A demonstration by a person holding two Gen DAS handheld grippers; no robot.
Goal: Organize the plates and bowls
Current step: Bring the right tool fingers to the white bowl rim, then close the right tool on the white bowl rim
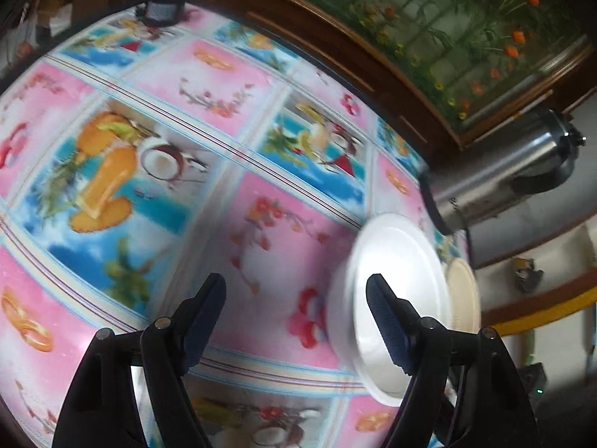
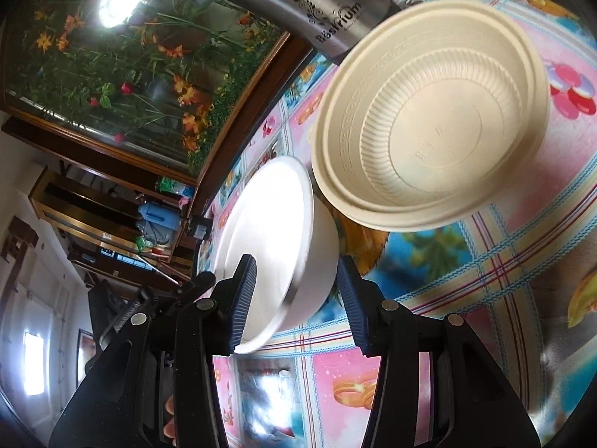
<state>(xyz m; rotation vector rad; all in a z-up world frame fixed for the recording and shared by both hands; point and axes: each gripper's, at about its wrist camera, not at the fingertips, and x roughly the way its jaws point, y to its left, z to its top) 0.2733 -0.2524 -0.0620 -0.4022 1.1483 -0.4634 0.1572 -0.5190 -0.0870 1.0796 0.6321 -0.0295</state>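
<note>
Here your right gripper (image 2: 296,298) has the white bowl (image 2: 276,246) between its jaws: the left blue pad (image 2: 242,298) lies against the inside of the bowl's wall, the right pad (image 2: 352,304) stands just outside it, and whether that one presses you cannot tell from this view. The bowl is tilted up on edge over the patterned tablecloth (image 2: 466,280). Just beyond and to the right of your fingertips sits the cream bowl (image 2: 433,119), ribbed inside, touching or nearly touching the white one. Behind it stands the steel kettle (image 2: 298,3), close to the cream bowl's far rim.

Your left gripper (image 1: 296,321) is wide open and holds nothing; only tablecloth (image 1: 186,149) shows between its pads. Its right finger (image 1: 388,321) overlaps the white bowl (image 1: 403,261) in this view; contact is unclear. The cream bowl (image 1: 464,295) peeks out just past it, and the kettle (image 1: 522,175) lies farther off to the right.
</note>
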